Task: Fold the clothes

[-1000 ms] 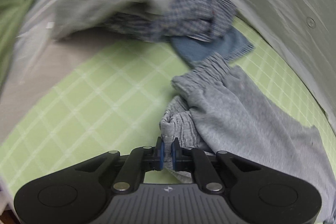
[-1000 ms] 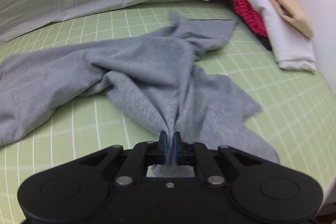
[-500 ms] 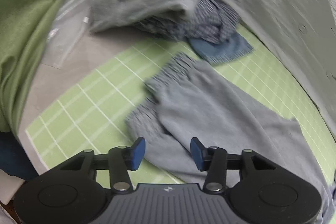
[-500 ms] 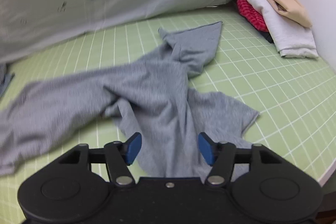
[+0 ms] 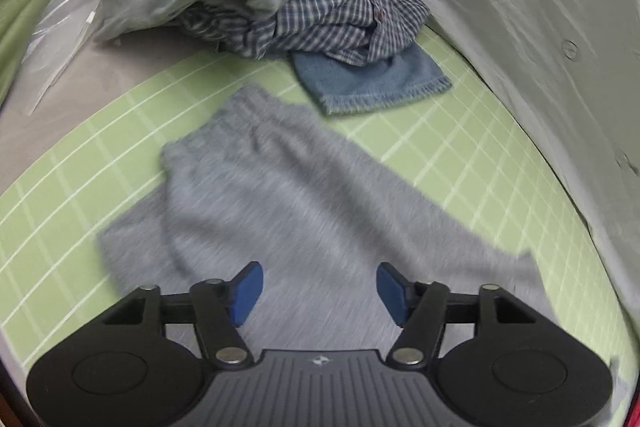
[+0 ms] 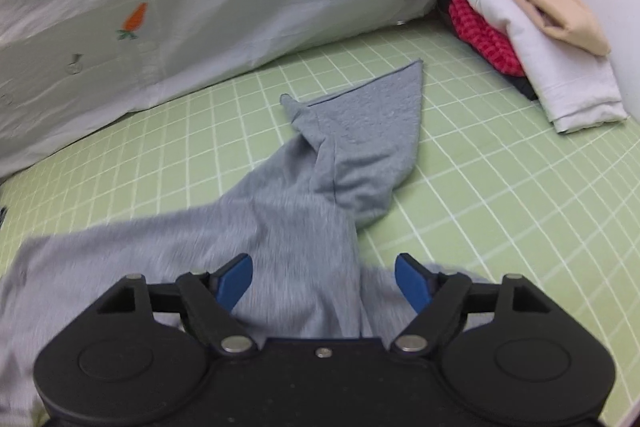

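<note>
- Left claw [image 5: 319, 287]: blue pads spread wide, holding nothing; hovers over the waistband half of the grey pants [image 5: 288, 195].
- Right claw [image 6: 323, 282]: pads likewise spread, empty; below it the leg end of the pants [image 6: 320, 187], one leg twisted and lying across the other.
- Pants: spread crosswise on the green mat [image 5: 460, 147], waistband bunched, not yet flat.
- Step, as judged: re-grip and straighten before folding. Pinch one layer at the hem corner with the right claw, the waistband edge with the left; pull apart gently to undo the twist.
- Nearby: unfolded pile [image 5: 320, 11] beyond the waistband; folded stack [image 6: 532, 39] far right. Keep the pants apart from both.
</note>
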A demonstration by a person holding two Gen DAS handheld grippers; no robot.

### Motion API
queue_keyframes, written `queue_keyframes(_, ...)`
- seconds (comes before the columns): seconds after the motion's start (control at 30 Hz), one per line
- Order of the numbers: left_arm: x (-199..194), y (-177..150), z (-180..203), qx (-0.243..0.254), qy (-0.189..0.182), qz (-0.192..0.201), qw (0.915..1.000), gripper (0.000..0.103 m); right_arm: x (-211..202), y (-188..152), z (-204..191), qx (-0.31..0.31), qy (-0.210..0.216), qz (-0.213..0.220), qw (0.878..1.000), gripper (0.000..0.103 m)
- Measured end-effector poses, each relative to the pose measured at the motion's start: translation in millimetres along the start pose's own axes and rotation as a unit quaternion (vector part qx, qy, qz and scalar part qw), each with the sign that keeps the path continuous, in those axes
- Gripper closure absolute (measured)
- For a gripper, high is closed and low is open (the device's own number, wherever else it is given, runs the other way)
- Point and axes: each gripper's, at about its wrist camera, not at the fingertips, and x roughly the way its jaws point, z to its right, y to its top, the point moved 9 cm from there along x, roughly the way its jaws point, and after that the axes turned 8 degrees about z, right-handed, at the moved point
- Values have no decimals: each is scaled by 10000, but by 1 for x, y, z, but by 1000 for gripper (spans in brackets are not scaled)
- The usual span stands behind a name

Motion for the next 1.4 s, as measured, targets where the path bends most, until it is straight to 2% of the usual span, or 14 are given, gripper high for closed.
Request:
queue_keyframes(0.07,15,8,9,52,132,-81,9999,25,18,5,-2,113,-85,-144,9998,23)
queue_keyframes(0.27,42,15,7,212,623,-299,9974,25,46,-1,-4,34,-347,-537,9980,23)
queue_keyframes(0.37,37,8,2,328,613,-336,9970,25,35,-4,-3,-195,-457,-412,9979,21)
queue_keyframes(0.53,23,-12,-5,348,551,-492,9967,25,16,-17,-8,-176,-214,-411,9988,21)
queue_keyframes(0.6,12,-20,-6,331,423,-491,9973,25,10,-24,-8,-227,-288,-442,9983,21)
queue_keyframes(0.93,-26,-63,-15,353,166,-561,9977,25,-30,-68,28,-439,-305,-485,9974,25)
queue_keyframes(1.03,-31,-75,-13,334,96,-616,9975,25,-37,-82,33,-469,-164,-521,9974,26)
queue_keyframes(1.1,-33,-81,-9,336,33,-647,9973,25,-38,-90,33,-356,40,-580,9977,34)
queue_keyframes(1.17,-34,-84,-4,370,-31,-638,9973,25,-37,-93,33,-268,166,-622,9976,54)
queue_keyframes(1.2,-35,-85,-2,399,-57,-624,9972,25,-35,-93,33,-230,200,-635,9975,59)
queue_keyframes(1.23,-36,-85,0,434,-79,-606,9972,25,-34,-93,33,-199,244,-644,9974,74)
queue_keyframes(1.27,-37,-85,2,462,-83,-593,9971,24,-33,-92,32,-180,307,-643,9973,94)
queue_keyframes(1.3,-37,-86,3,485,-76,-583,9971,24,-34,-90,31,-170,363,-612,9973,101)
queue_keyframes(1.4,-37,-86,-2,499,2,-605,9969,24,-48,-77,23,-408,651,-246,9967,101)
